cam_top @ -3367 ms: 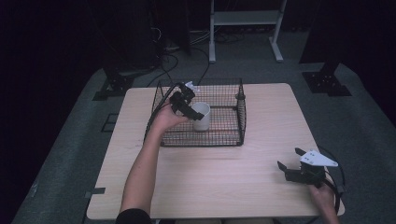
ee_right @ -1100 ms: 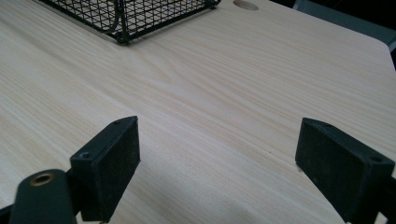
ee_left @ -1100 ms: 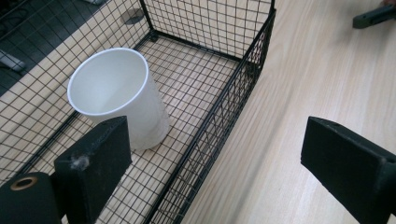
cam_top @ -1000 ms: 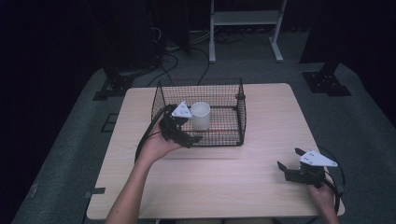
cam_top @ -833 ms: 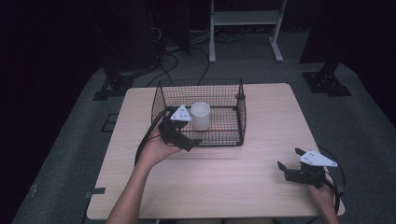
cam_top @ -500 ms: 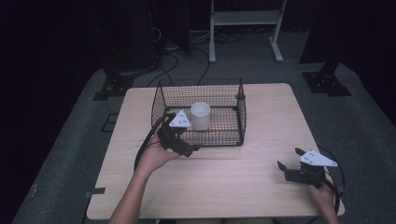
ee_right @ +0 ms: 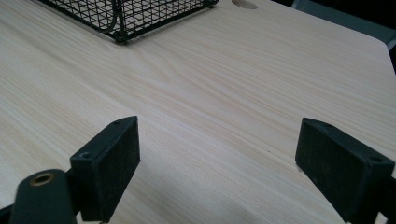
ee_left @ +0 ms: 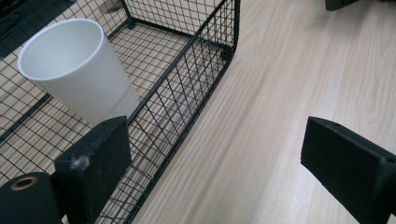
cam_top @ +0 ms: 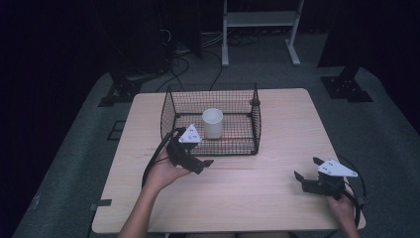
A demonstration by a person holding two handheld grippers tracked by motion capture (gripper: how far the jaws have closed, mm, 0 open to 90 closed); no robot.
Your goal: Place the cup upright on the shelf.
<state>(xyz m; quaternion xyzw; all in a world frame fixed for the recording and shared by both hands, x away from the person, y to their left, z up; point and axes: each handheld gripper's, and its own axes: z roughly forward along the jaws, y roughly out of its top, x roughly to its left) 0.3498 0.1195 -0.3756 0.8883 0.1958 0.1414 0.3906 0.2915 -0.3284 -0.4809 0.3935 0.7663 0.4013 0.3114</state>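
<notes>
A white paper cup (cam_top: 213, 123) stands upright inside a black wire basket (cam_top: 256, 124) at the table's middle back. My left gripper (cam_top: 202, 166) is outside the basket, just in front of its near left corner, open and holding nothing. In the left gripper view the cup (ee_left: 74, 70) sits behind the basket's mesh wall (ee_left: 187, 70), and the left gripper (ee_left: 215, 140) has its jaws wide apart over bare wood. My right gripper (cam_top: 306, 171) rests near the table's front right corner, open and empty. In its own view the right gripper (ee_right: 217, 140) spans plain tabletop.
The light wooden table (cam_top: 277, 198) has free room in front of the basket and on both sides. A basket corner (ee_right: 121, 14) shows far ahead of the right gripper. Dark floor, cables and a white stand (cam_top: 260, 20) lie beyond the table.
My left gripper came out of the basket, leaving the cup standing inside, and drew back toward the near side of the table. The right gripper has not moved.
</notes>
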